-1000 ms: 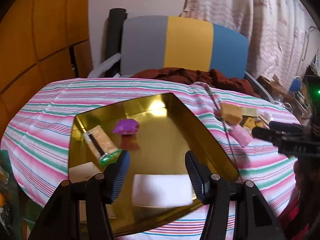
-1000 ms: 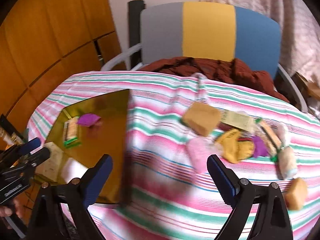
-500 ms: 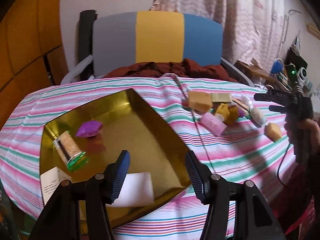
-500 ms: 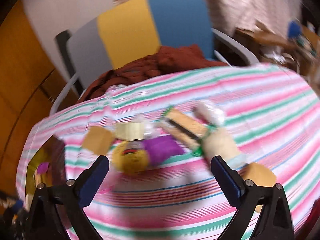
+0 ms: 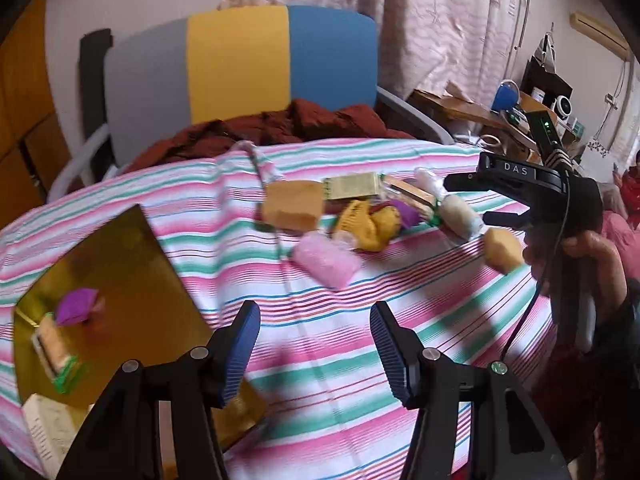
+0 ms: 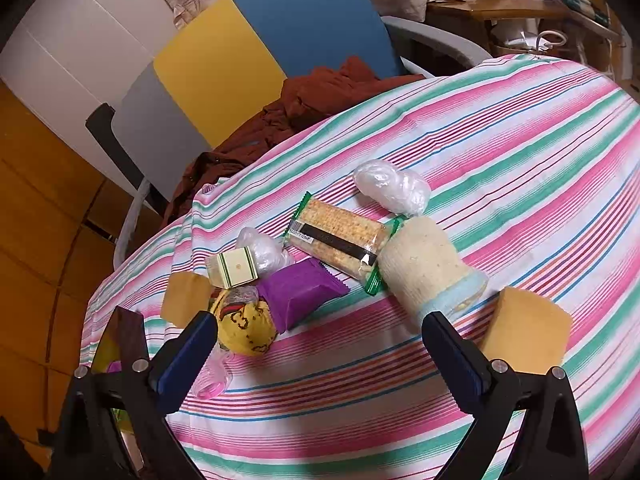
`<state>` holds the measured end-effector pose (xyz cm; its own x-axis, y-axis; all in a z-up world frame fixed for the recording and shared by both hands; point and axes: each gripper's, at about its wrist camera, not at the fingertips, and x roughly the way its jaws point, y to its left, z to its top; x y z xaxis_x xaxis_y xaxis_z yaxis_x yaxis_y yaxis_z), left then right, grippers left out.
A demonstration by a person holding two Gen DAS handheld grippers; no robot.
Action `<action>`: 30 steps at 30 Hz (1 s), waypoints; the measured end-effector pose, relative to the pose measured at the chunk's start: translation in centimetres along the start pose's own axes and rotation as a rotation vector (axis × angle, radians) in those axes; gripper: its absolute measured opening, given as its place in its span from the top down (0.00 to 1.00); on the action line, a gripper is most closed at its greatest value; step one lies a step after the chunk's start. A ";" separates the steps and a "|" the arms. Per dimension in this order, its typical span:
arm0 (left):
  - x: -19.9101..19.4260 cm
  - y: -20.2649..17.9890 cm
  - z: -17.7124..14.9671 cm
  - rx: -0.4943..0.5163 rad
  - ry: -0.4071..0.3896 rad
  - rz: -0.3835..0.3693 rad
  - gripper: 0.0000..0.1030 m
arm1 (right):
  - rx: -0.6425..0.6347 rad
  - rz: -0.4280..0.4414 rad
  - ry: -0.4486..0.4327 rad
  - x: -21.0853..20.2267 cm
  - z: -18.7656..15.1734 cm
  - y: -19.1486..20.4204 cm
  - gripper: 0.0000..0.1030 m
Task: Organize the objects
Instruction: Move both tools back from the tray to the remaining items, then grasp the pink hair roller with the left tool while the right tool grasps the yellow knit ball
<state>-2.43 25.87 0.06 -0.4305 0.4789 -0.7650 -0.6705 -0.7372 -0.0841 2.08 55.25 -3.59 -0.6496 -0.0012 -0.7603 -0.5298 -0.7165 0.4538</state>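
Closest in, both tools are up over the striped cloth on the bench with nothing between the fingers. The left hand-held gripper has its jaws spread wide, empty, over bare cloth just right of the gold tray. The right hand-held gripper is spread wide too, hovering near the pile of snacks.

Hard-to-see stuff: the tray's near corner is hidden behind the left tool, and from the right wrist view only a thin dark sliver of the tray shows at the far left. A white box at the tray's near edge is cut off by the frame, so I can't tell whether it's in or beside it. The left wrist view is motion-blurred, so labels are unreadable.

Inside the tray: a cracker pack with green ends and a purple wrapper, just beside each other.

Further out, the pile on the cloth: a pink bag, a yellow printed pouch, a purple packet, a long cracker pack, a cream roll with a pale blue end, and a tan sponge-like block by itself on the right. A crumpled clear bag sits behind them.

Farthest back is a chair in grey, yellow and blue with a rust-brown cloth on it.
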 end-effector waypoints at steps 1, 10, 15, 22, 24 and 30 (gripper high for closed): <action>0.7 -0.3 0.3 -0.002 0.013 -0.009 0.44 | 0.002 0.003 0.001 0.0 0.0 0.0 0.00; 7.0 -1.4 3.5 0.146 0.137 -0.028 0.20 | -0.015 0.023 0.003 0.0 0.0 0.4 0.00; 9.9 -1.3 4.5 0.218 0.202 -0.026 0.18 | -0.036 0.026 0.005 0.0 0.0 0.9 0.00; 13.0 -1.1 4.5 0.236 0.264 -0.013 0.18 | -0.035 0.028 0.010 0.1 0.0 0.9 0.00; 13.3 -1.1 4.6 0.228 0.267 -0.021 0.18 | -0.036 0.025 0.013 0.3 0.0 0.9 0.00; 14.1 -1.1 4.7 0.194 0.285 -0.079 0.26 | -0.046 0.006 0.027 0.6 -0.1 0.9 0.00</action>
<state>-10.62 35.69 -7.64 -0.2051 0.3584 -0.9107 -0.8093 -0.5854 -0.0481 1.21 54.55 -3.70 -0.6375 -0.0240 -0.7701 -0.4997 -0.7479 0.4370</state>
